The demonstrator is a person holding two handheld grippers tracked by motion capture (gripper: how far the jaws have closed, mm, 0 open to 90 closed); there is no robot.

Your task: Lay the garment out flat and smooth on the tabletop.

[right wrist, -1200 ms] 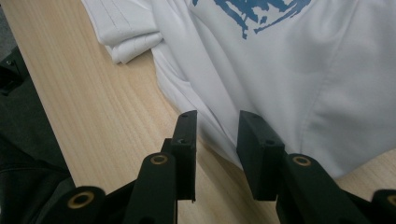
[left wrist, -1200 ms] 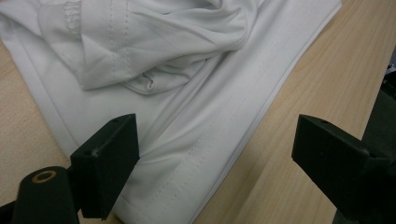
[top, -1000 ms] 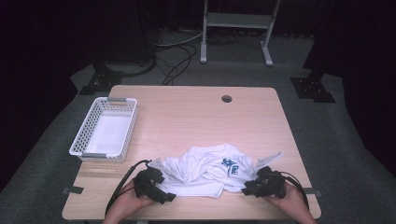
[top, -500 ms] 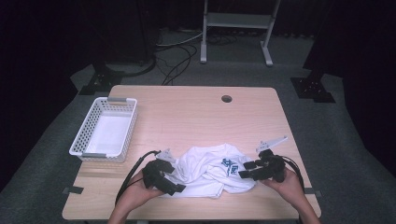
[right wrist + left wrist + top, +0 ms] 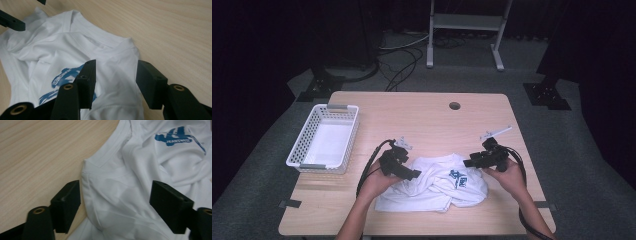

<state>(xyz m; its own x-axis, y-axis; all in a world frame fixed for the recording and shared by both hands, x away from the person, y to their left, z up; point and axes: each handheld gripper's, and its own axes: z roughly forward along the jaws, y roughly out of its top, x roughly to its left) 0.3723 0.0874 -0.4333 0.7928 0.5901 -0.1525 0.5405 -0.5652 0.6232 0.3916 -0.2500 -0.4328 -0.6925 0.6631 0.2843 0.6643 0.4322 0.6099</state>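
White T-shirt (image 5: 437, 185) lies bunched on the table's (image 5: 422, 120) near half, between your hands. Left gripper (image 5: 115, 202) has just been narrowing, jaws apart astride a fold, not pinching. Right gripper (image 5: 115, 82) also apart, over the hem, gripping nothing. Risk: you close on several layers at once, and the shirt lifts as a wad, not an edge.

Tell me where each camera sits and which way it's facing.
High view: above the person's side, facing forward and down on the table, basket, white T-shirt; forearms, left claw, right claw.
Left gripper view: rides the left claw, looking down on shirt.
Right gripper view: rides the right claw, facing the collar.
Shared: the blue print.
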